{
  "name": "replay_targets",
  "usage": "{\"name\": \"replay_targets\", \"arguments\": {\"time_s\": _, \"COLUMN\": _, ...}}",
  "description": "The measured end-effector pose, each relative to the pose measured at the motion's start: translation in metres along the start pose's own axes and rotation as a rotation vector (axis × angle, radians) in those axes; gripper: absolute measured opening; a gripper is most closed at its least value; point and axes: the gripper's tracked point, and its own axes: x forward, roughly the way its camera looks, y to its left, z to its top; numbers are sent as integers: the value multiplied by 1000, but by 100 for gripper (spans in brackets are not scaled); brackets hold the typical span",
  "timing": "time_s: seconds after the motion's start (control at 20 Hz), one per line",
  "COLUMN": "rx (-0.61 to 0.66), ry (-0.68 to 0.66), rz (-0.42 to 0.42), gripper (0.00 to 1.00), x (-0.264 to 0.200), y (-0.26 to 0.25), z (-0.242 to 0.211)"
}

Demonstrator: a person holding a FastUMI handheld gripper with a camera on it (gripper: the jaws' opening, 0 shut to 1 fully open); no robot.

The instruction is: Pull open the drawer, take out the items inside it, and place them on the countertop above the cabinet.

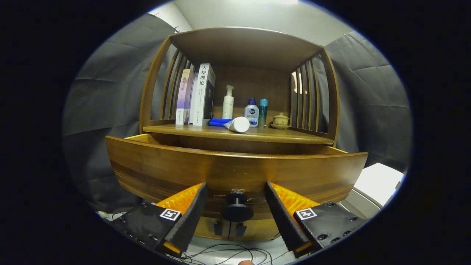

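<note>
Jaws apart on the orange-and-black 2-finger gripper [236, 206], pressing on nothing; small dark round drawer knob [236, 209] sits between them, clear gap either side. Knob belongs to the wide curved brown wooden drawer front [235, 173], which stands pulled out toward the fingers, open gap visible behind its top edge. Drawer interior hidden by the front panel at this angle, so contents can't be told. Just above and beyond: wooden countertop shelf [239, 133] of the cabinet, already carrying 2 upright books [197, 95] at left, a blue folded cloth [219, 122], a white tube lying on its side [237, 124], a white pump bottle [228, 103], a blue-and-white pump bottle [251, 113], a slim teal bottle [262, 112] and a small lidded ceramic cup [280, 120] at right. Looks like the pull-open step is about done. Next move prob. calls for lifting up over the front edge, looking down inside, then reaching in w/ fingers wide. Free spot for placing: bare shelf front, right of centre.
</note>
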Motion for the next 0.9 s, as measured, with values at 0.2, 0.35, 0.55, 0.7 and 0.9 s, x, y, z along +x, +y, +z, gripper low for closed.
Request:
{"name": "replay_targets", "arguments": {"time_s": 0.2, "rx": 2, "ry": -8, "rz": -2, "gripper": 98, "x": 12, "y": -1, "z": 3}}
{"name": "replay_targets", "arguments": {"time_s": 0.35, "rx": 0, "ry": -3, "rz": -1, "gripper": 98, "x": 21, "y": -1, "z": 4}}
{"name": "replay_targets", "arguments": {"time_s": 0.55, "rx": 0, "ry": -2, "rz": -4, "gripper": 98, "x": 33, "y": 0, "z": 6}}
{"name": "replay_targets", "arguments": {"time_s": 0.7, "rx": 4, "ry": 6, "rz": -4, "gripper": 98, "x": 42, "y": 0, "z": 9}}
{"name": "replay_targets", "arguments": {"time_s": 0.9, "rx": 1, "ry": 6, "rz": -4, "gripper": 98, "x": 54, "y": 0, "z": 11}}
